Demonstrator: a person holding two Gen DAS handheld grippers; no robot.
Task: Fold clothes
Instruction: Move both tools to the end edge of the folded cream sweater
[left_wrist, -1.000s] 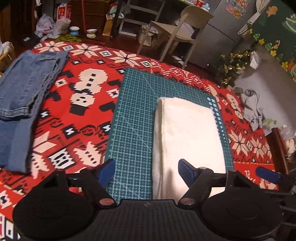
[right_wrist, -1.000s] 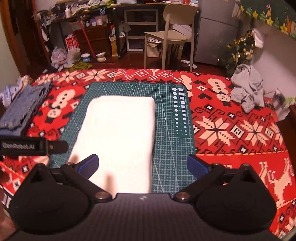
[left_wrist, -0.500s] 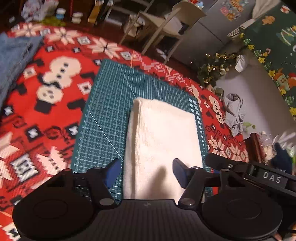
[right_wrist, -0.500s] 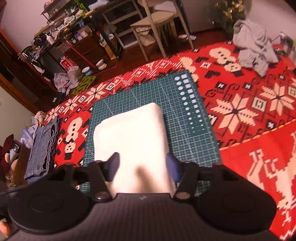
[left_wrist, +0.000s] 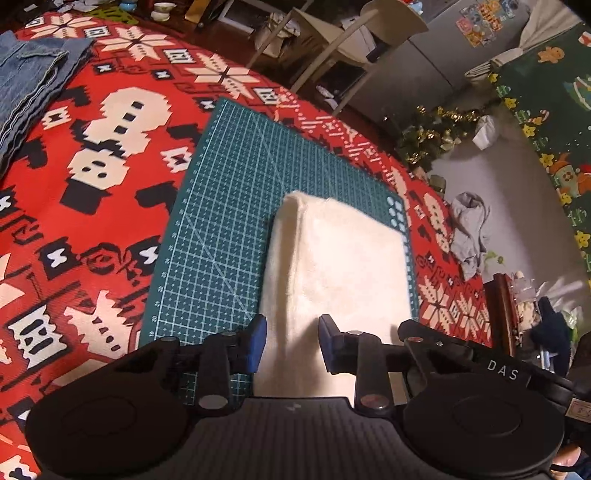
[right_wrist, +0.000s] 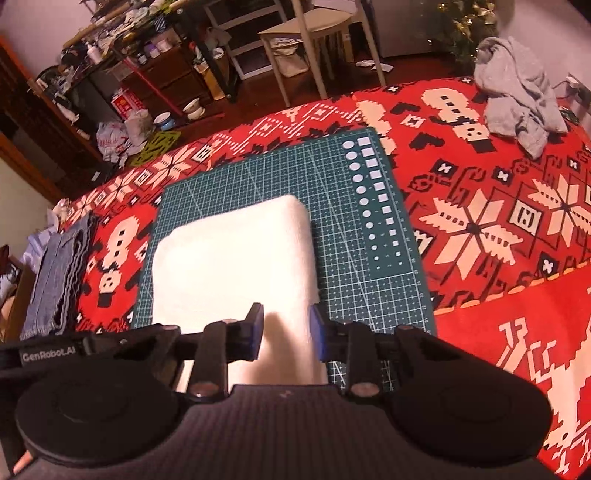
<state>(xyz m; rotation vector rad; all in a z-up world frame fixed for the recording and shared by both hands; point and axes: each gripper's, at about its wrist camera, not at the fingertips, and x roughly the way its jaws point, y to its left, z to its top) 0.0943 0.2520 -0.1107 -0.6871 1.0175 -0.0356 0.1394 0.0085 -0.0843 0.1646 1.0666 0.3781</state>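
A folded white cloth (left_wrist: 343, 258) lies on the green cutting mat (left_wrist: 229, 206), which sits on a red patterned blanket. My left gripper (left_wrist: 291, 343) hovers over the cloth's near left corner. Its jaws are closing, and the cloth's edge lies flat between the blue pads with a gap still showing. In the right wrist view the same white cloth (right_wrist: 236, 254) rests on the mat (right_wrist: 354, 258). My right gripper (right_wrist: 286, 332) is over the near right corner, jaws closing too, with cloth between the pads and not pinched.
Folded jeans (left_wrist: 26, 85) lie on the blanket to the left, also seen as a jeans stack (right_wrist: 55, 284). A crumpled grey garment (right_wrist: 517, 99) lies at the far right. A chair (right_wrist: 306, 33) and cluttered shelves stand beyond the blanket.
Both grippers have moved forward and down onto the cloth's near edge. Their jaws have narrowed from wide open to a small gap around the cloth's two near corners.
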